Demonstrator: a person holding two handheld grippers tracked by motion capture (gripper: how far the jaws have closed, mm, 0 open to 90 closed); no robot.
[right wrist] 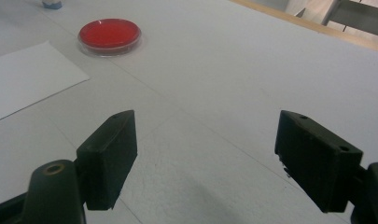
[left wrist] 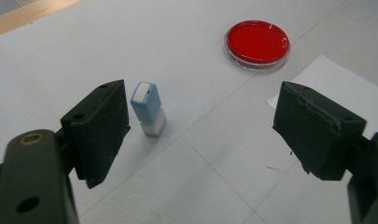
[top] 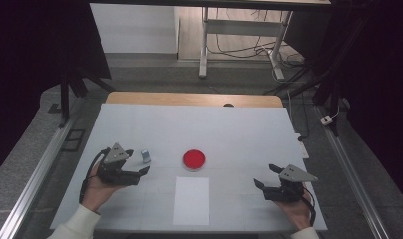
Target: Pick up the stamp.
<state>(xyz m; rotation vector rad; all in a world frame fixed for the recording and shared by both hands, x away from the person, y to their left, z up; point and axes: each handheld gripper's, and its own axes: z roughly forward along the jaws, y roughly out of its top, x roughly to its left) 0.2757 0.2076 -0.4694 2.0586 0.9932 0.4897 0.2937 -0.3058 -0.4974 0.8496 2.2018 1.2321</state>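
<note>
Blue-and-white stamp [left wrist: 147, 108] upright just beside one jaw of left tongs [left wrist: 200, 126], both tongs spread wide, right tongs [right wrist: 205, 154] well apart

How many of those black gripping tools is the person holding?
2. The left gripper sits close beside the small blue stamp; the right gripper hovers at the table's right, away from the red dish. Both have open jaws.
</note>
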